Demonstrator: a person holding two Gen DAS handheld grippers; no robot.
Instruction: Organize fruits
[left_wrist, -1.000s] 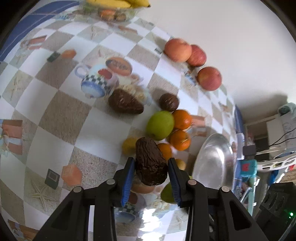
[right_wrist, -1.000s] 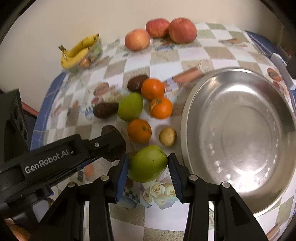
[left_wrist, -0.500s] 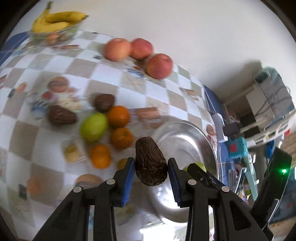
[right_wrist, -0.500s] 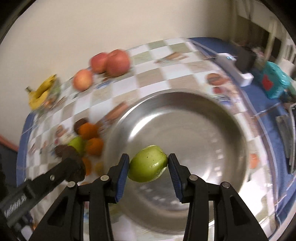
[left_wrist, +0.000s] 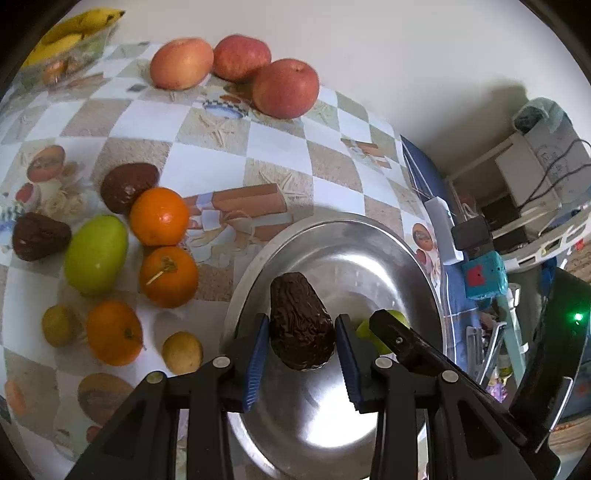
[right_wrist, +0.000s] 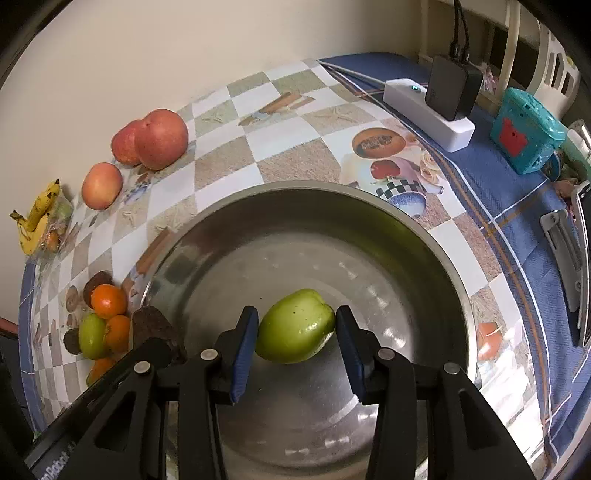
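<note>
Left gripper clamped on dark avocado, right gripper clamped on green fruit, both over steel bowl. Best lowered gently before parting jaws.

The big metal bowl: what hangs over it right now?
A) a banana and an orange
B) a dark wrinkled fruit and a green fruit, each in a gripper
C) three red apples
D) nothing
B: over the metal bowl, the left gripper clamps the dark wrinkled fruit and the right gripper clamps the green fruit.

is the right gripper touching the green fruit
Touching. In the right wrist view the right gripper has both blue jaws pressed against the sides of the green fruit, held over the metal bowl.
</note>
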